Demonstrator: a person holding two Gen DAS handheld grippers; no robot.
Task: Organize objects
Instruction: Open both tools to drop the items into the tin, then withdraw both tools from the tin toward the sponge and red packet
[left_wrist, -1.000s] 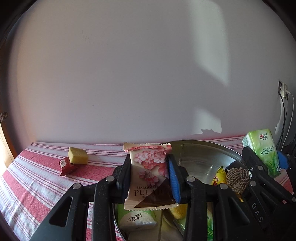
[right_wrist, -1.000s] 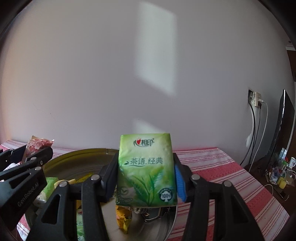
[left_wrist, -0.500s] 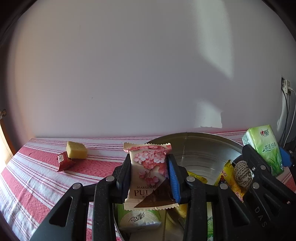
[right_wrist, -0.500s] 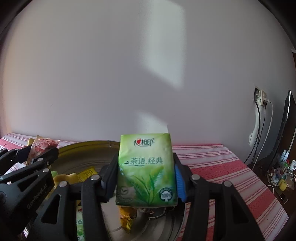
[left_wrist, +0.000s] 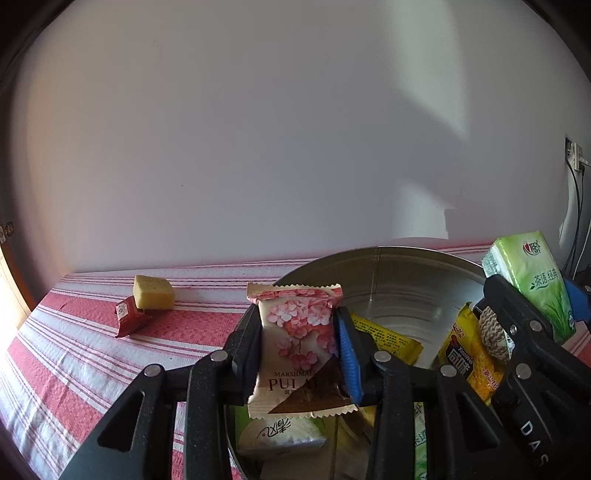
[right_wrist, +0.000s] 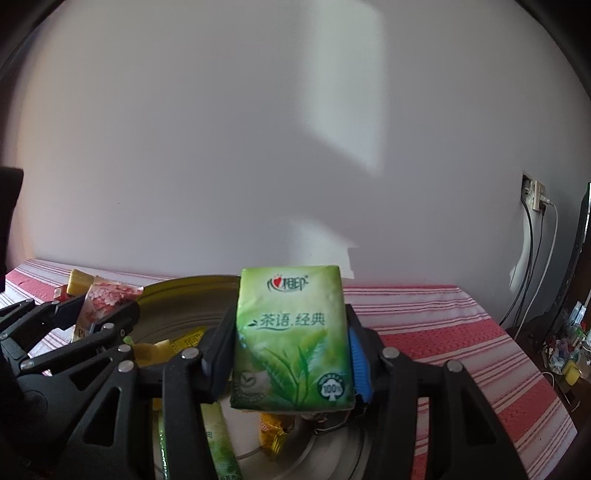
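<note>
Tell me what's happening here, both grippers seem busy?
A person is sorting small packets with two handheld grippers. The left gripper is clamped on a pink flower-print marshmallow packet, and the right gripper is clamped on a green tissue pack. Both are held above a round metal tin that already holds several packets. A yellow block and a small red packet lie on the striped tablecloth.

You've got soft daylight, slanted sun patch on the wall (right_wrist: 258, 147) above the metal bowl (left_wrist: 406, 280), warm glare at your left frame edge, heavy fisheye vignette, tissue pack (right_wrist: 291, 332) slightly soft up close.
</note>
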